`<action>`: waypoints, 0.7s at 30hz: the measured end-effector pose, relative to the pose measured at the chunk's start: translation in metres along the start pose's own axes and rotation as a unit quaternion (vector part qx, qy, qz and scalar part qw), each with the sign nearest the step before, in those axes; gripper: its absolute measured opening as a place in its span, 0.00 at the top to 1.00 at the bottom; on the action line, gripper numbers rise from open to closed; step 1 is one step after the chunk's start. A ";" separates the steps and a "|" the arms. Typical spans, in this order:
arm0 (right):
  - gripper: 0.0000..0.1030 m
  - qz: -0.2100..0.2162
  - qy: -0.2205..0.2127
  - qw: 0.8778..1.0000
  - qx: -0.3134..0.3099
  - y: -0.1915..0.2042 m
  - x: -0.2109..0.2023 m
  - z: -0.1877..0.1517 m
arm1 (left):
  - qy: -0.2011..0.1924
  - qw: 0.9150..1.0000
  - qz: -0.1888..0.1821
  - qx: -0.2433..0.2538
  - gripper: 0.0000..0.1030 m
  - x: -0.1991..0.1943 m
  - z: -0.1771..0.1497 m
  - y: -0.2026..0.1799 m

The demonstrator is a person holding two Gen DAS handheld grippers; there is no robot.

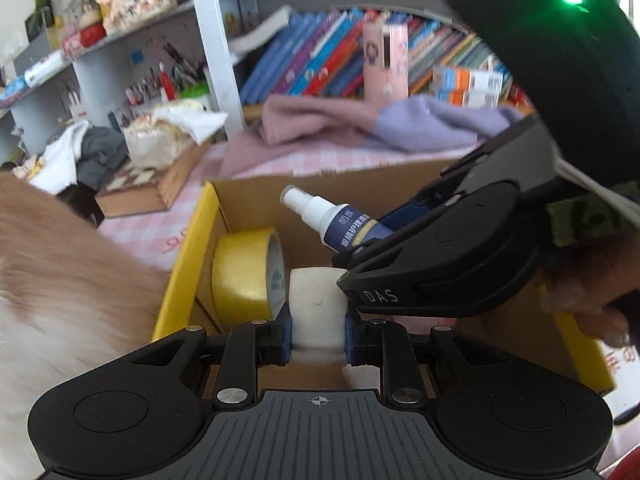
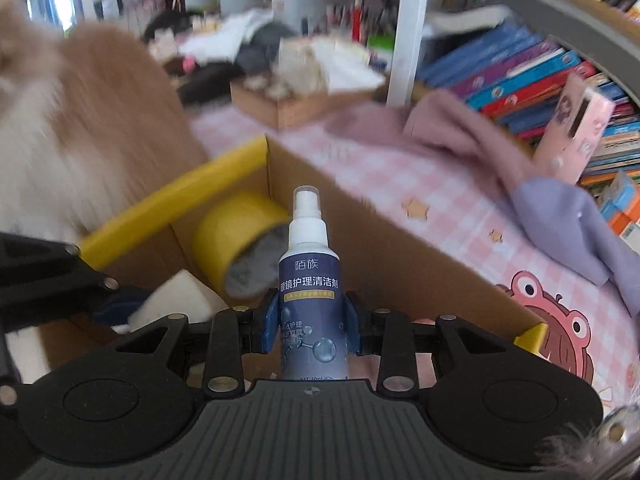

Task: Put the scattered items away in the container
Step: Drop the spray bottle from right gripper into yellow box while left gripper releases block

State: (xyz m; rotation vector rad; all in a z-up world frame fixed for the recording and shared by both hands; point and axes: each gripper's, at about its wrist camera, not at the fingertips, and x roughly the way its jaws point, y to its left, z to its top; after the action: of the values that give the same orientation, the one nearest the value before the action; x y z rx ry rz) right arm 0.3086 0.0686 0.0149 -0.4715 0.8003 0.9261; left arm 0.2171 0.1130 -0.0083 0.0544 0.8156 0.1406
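Your left gripper (image 1: 316,334) is clamped on a small white block (image 1: 317,304), blue pads pressed against both its sides, and you have it over the open cardboard box (image 1: 256,200). Your right gripper (image 2: 311,326) is squeezed onto the dark blue spray bottle (image 2: 310,292), gripping it around the lower label with the white nozzle pointing away from you; that one hangs over the box too. From the left camera you can see the right gripper (image 1: 362,246) coming in from the right side, bottle (image 1: 340,220) tilted, nozzle up and to the left.

Inside the box, a roll of yellow tape (image 1: 248,276) stands on edge against the yellow-trimmed wall. The box sits on a pink checked tablecloth (image 2: 380,176). Something furry, tan and white (image 1: 60,280), presses right up beside the box's left wall; it's too blurred to say what it is. Beyond the box lie pink and lilac cloths (image 1: 360,124), with a shelf of books (image 1: 320,60) behind them.
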 end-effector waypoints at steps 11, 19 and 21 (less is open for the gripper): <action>0.70 0.014 0.016 1.000 -0.005 -0.003 0.016 0.004 | 0.033 0.999 -0.003 0.002 0.72 0.016 -0.003 -0.005; 0.59 0.033 -0.023 0.999 0.011 -0.002 -0.008 0.009 | -0.025 0.999 0.020 0.022 0.41 -0.015 -0.001 -0.014; 0.59 0.028 -0.039 0.999 0.008 0.003 -0.018 0.009 | -0.042 0.999 0.025 0.019 0.40 -0.027 -0.001 -0.016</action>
State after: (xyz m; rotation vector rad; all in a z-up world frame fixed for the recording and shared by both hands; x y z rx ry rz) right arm 0.3037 0.0666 0.0349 -0.3982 0.7535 0.9826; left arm 0.1998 0.0928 0.0081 0.1160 0.7333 0.1698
